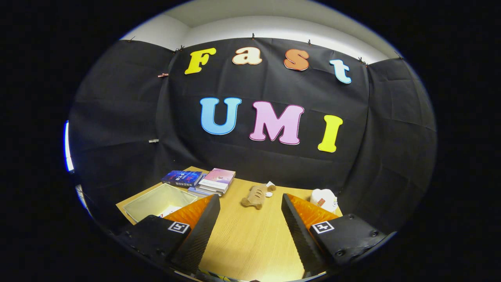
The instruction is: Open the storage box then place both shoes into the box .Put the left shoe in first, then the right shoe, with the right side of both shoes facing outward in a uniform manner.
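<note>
My gripper (250, 197) is open above a wooden table (250, 239), with only bare tabletop between its fingers. A pale, open-topped box (156, 200) sits just left of the left finger (201, 225), which partly hides it. Something white with a bit of red lies inside the box near that finger.
Beyond the left finger lies a stack of books (217, 181), with a dark blue book (182, 178) beside it. A tan plush toy (256, 196) lies ahead between the fingers near the table's far edge. A white soft object (324, 199) sits behind the right finger. Black cloth walls close the booth.
</note>
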Available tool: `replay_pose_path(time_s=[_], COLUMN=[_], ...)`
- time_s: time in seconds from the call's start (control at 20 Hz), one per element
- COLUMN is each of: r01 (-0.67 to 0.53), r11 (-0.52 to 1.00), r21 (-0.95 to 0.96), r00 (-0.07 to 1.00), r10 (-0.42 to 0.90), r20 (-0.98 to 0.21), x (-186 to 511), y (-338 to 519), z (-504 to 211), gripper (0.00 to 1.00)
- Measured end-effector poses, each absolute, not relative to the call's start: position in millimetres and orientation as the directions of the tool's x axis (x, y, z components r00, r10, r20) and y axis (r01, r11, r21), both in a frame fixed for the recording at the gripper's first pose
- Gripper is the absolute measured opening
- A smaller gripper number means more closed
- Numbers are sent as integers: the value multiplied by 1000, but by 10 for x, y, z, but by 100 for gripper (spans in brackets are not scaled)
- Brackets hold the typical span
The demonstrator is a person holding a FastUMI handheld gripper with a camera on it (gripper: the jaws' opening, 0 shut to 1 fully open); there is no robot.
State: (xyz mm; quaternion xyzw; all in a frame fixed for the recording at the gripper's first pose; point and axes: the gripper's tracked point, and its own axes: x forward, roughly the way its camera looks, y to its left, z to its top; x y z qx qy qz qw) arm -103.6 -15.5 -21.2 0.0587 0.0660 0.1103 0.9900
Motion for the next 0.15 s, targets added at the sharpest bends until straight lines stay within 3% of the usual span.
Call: replay_pose_path(time_s=[0.15], r01=[-215], r11=[966], r21=[140], r00=[964], r10=[234], r20=[-130], x=[-1004], y=[-97], z=[-249], gripper=[98])
